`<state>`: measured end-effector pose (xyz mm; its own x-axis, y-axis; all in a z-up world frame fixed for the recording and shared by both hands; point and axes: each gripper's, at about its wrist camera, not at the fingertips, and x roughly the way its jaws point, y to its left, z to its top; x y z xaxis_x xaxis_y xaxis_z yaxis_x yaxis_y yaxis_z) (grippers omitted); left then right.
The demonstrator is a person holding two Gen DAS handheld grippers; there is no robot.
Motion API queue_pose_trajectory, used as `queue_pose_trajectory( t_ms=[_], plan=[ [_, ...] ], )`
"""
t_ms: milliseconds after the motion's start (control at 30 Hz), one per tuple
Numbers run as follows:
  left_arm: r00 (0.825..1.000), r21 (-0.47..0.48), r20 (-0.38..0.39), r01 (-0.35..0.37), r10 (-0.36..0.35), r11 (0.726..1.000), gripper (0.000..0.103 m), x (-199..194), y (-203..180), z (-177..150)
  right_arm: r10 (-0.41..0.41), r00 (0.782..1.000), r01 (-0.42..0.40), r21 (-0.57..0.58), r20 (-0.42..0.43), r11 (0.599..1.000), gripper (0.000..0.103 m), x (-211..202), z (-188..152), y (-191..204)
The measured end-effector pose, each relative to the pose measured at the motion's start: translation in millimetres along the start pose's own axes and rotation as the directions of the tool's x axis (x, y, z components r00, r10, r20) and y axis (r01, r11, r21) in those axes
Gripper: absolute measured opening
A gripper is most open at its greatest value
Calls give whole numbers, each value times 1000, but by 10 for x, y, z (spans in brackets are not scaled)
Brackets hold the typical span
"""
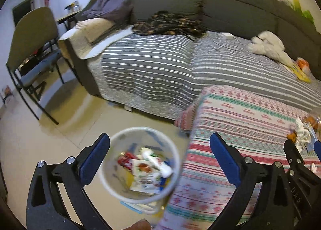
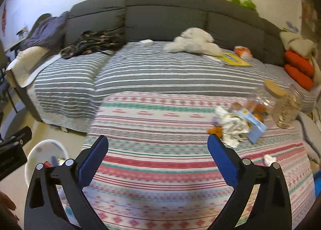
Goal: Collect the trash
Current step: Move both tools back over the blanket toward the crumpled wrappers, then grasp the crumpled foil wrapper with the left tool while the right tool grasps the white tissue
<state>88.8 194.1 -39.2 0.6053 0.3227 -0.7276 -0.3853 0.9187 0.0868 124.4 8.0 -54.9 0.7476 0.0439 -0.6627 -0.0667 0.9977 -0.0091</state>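
left gripper (image 1: 159, 159): fingers wide open, nothing held, over white bin (image 1: 140, 166)
right gripper (image 2: 157, 159): wide, empty
next: crumpled paper (image 2: 233, 127), right of frame, best pinched centrally

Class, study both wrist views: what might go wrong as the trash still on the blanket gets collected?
1. The crumpled paper lies against a glass jar, so the open right gripper may knock the jar.
2. The white bin stands on the floor beside the bed, so dropped scraps could miss it.
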Motion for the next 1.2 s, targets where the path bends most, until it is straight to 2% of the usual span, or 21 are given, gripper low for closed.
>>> queue_pose_trajectory(
  t_ms=[267,433,533,633,733,800,867,933,1000,1067,1133,1200],
  plan=[
    [998,107,-9,64,-63,992,96,-7,-824,-110,-85,996,86,48,-33,995,96,73,-81,-770],
    [990,163,-42,139,-134,977,96,48,-1308,-162,-137,988,142,86,-69,986,96,95,-163,-1351],
    [979,206,-78,202,-189,957,96,154,-1644,-203,-181,978,190,87,-107,978,96,154,-220,-1713],
    [956,199,-137,281,-257,939,96,291,-2035,-227,-212,963,229,88,-168,970,96,282,-294,-2099],
    [923,171,-188,368,-336,914,96,370,-2395,-203,-231,947,244,32,-222,969,96,418,-372,-2378],
    [903,177,-213,412,-373,894,96,388,-2619,-191,-194,950,203,10,-244,979,96,514,-420,-2526],
    [880,171,-240,454,-410,874,96,434,-2848,-160,-141,955,154,33,-259,987,96,607,-460,-2688],
    [858,127,-258,485,-443,865,96,490,-2988,-123,-88,960,111,73,-267,991,96,682,-489,-2812],
    [828,34,-282,514,-485,857,95,598,-3091,-75,-42,964,73,107,-263,992,96,745,-517,-2896],
    [805,-63,-302,518,-511,853,91,727,-3181,-63,-7,964,39,117,-265,992,96,826,-551,-2929],
    [787,-125,-322,515,-526,848,78,862,-3281,-71,-10,963,35,87,-271,996,96,916,-577,-2904],
    [776,-145,-343,513,-530,846,65,962,-3374,-94,-15,959,35,64,-281,997,96,1004,-607,-2879]
  ],
)
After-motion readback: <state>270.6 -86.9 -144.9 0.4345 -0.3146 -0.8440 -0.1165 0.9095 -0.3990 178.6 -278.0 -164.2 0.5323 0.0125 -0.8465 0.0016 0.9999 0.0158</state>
